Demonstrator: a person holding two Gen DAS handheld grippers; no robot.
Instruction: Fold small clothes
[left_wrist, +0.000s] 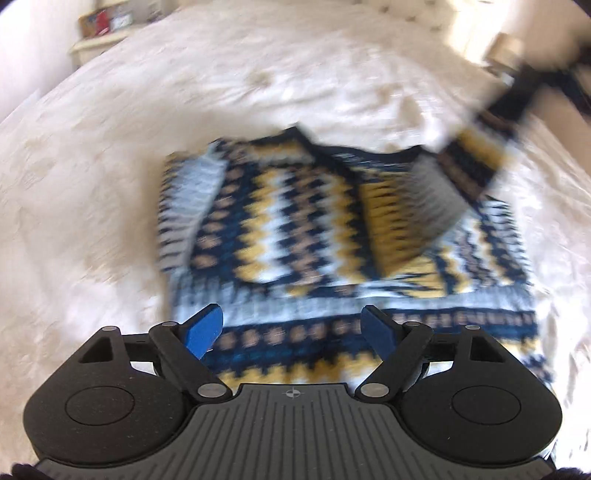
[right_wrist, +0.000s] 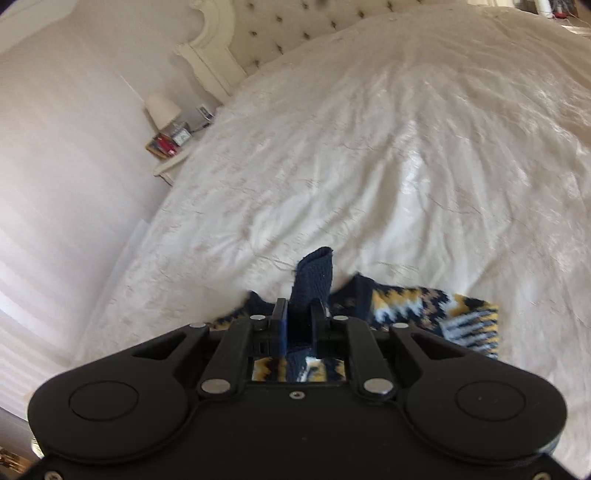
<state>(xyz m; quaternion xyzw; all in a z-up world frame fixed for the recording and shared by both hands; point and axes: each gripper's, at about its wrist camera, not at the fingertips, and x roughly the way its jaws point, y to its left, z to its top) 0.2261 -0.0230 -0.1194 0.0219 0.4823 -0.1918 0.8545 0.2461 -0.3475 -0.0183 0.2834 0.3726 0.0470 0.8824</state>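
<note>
Navy, yellow and white zigzag knit sweater (left_wrist: 314, 229) lies mid-frame on cream bedspread (left_wrist: 110, 203). Left tool (left_wrist: 293, 326) spread, nothing between pads, above hem. Right tool (right_wrist: 300, 321) pinches navy sleeve cuff (right_wrist: 314, 275), lower centre.

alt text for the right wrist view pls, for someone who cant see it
The right tool is shut on a dark navy cuff of a patterned knitted sweater, which trails off to the right. Beyond lies a cream bedspread, with a tufted headboard and a nightstand at upper left.
</note>
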